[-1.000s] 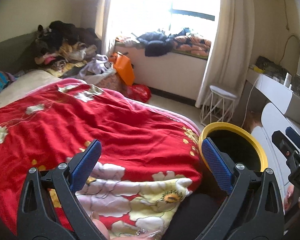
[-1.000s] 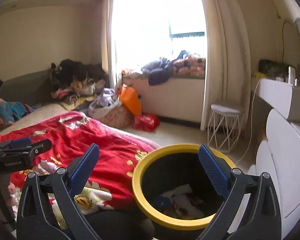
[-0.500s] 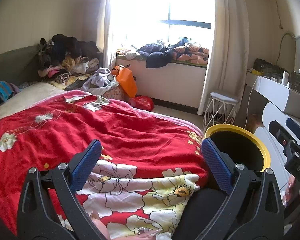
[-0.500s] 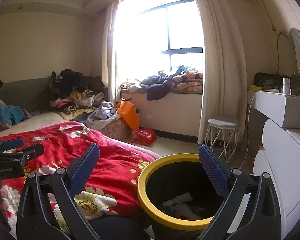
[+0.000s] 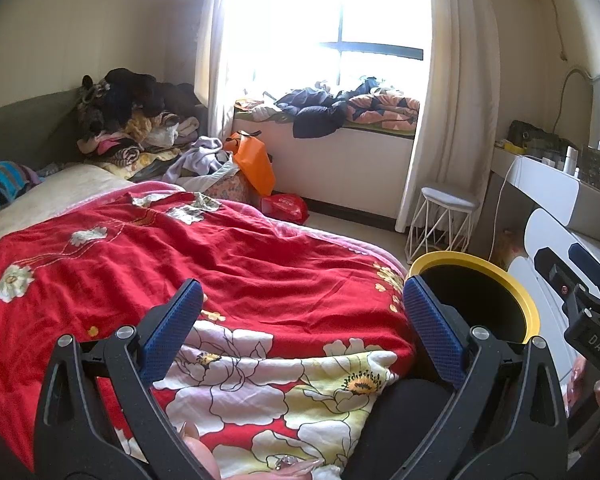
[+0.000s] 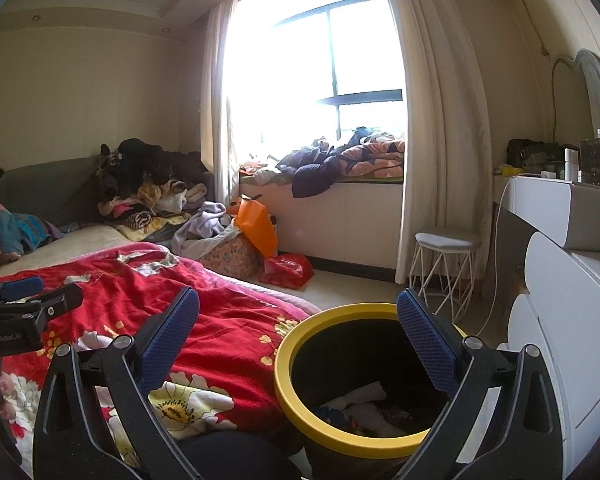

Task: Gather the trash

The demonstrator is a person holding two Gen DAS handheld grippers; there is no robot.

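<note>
The trash bin (image 6: 364, 380), black with a yellow rim, stands on the floor between the foot of the bed and the white dresser (image 6: 572, 320). In the right wrist view it sits at about 6 o'clock, low and centred, and crumpled white paper and other scraps (image 6: 364, 408) lie at its bottom. In the left wrist view the same bin (image 5: 512, 292) shows at roughly 4 o'clock, its dark mouth partly hidden behind the right-hand blue pad.

The right gripper (image 6: 298, 326) hangs above the bin with its jaws spread wide and nothing between them; one blue pad lies over the red quilt, the other over the far edge of the bin. The left gripper (image 5: 300, 316) is likewise wide apart and empty, held over the red floral quilt (image 5: 228, 280), just beside the bin. Each gripper appears at the edge of the other's view.

The quilt covers the bed from 9 o'clock across to the centre. Beyond it, at 11 o'clock, a heap of clothes (image 6: 148, 184) rests against the wall. At 12 o'clock a bright window (image 6: 320, 72) with pale curtains rises above a ledge piled with bedding (image 6: 340, 156). Below the ledge stand an orange bag (image 6: 256, 224) and a red bag (image 6: 286, 270) on the floor. A white wire stool (image 6: 444, 268) stands at 2 o'clock, near the curtain.
</note>
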